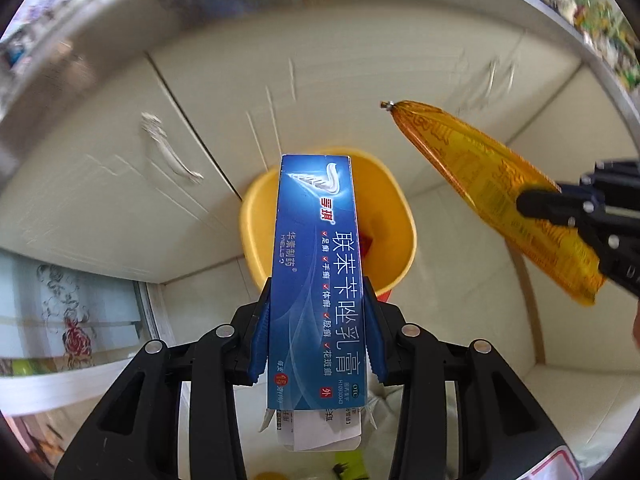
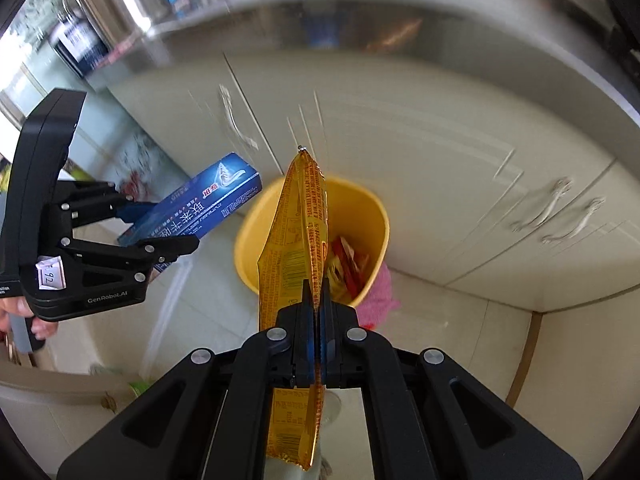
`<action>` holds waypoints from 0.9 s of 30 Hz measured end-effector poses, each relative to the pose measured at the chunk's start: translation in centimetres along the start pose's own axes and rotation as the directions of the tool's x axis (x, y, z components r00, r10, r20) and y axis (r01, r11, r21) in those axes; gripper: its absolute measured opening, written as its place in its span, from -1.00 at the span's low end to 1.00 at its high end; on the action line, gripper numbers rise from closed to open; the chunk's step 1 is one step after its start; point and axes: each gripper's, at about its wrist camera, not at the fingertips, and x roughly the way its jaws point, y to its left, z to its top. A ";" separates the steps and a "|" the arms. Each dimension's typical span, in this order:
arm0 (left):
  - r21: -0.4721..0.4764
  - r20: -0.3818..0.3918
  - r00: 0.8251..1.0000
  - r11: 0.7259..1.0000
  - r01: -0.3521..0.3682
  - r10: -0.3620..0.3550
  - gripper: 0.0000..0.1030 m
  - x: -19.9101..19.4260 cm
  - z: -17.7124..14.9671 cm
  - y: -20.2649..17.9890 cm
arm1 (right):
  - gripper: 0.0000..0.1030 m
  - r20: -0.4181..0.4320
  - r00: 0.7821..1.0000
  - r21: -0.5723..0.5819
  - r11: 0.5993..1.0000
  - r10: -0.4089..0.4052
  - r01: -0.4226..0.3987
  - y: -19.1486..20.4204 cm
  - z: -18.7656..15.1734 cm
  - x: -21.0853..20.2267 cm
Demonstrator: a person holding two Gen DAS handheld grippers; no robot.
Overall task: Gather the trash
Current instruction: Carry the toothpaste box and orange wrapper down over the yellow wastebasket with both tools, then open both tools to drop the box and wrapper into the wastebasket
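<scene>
My left gripper is shut on a long blue carton printed with white Chinese characters; a folded paper leaflet sticks out of its near end. The carton points down over a yellow bin on the floor. My right gripper is shut on a flat amber-yellow sausage wrapper with a metal clip at its tip, held above the same yellow bin, which has red and yellow wrappers inside. In the right wrist view the left gripper and blue carton hang at the left. The wrapper also shows at the right of the left wrist view.
Cream cabinet doors with curved handles stand behind the bin under a shiny steel counter edge. A pink cloth lies beside the bin. The floor is pale tile. A hand grips the left tool.
</scene>
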 end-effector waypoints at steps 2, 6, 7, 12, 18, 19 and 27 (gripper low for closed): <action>0.032 -0.041 0.999 0.999 0.009 -0.007 -0.24 2.3 -0.1 0.1 | -0.95 -0.049 0.999 -0.014 1.000 -0.012 0.011 -0.5 -0.1 2.4; 0.094 -0.103 0.995 0.996 0.013 -0.004 -0.24 6.1 -0.1 0.4 | -0.95 -0.121 0.993 -0.028 1.000 -0.014 0.011 -1.6 0.3 6.6; 0.107 -0.119 0.993 0.994 0.017 -0.004 -0.24 7.1 0.0 0.6 | -0.95 -0.135 0.991 -0.030 0.999 -0.014 0.010 -1.8 0.5 7.4; 0.136 -0.173 0.985 0.990 0.036 -0.012 -0.23 11.1 0.7 1.3 | -0.95 -0.208 0.978 -0.033 0.999 -0.018 0.011 -3.2 1.2 12.5; 0.146 -0.213 0.976 0.987 0.063 -0.030 -0.23 14.4 1.2 1.2 | -0.95 -0.258 0.966 -0.044 0.999 -0.009 -0.002 -3.5 1.9 16.5; 0.151 -0.223 0.974 0.986 0.064 -0.029 -0.23 15.1 1.2 1.3 | -0.95 -0.260 0.966 -0.045 0.999 -0.005 -0.007 -3.4 1.8 16.8; 0.148 -0.257 0.966 0.986 0.072 -0.032 -0.23 17.2 1.9 1.8 | -0.95 -0.275 0.961 -0.022 0.999 0.040 -0.048 -3.8 2.1 19.1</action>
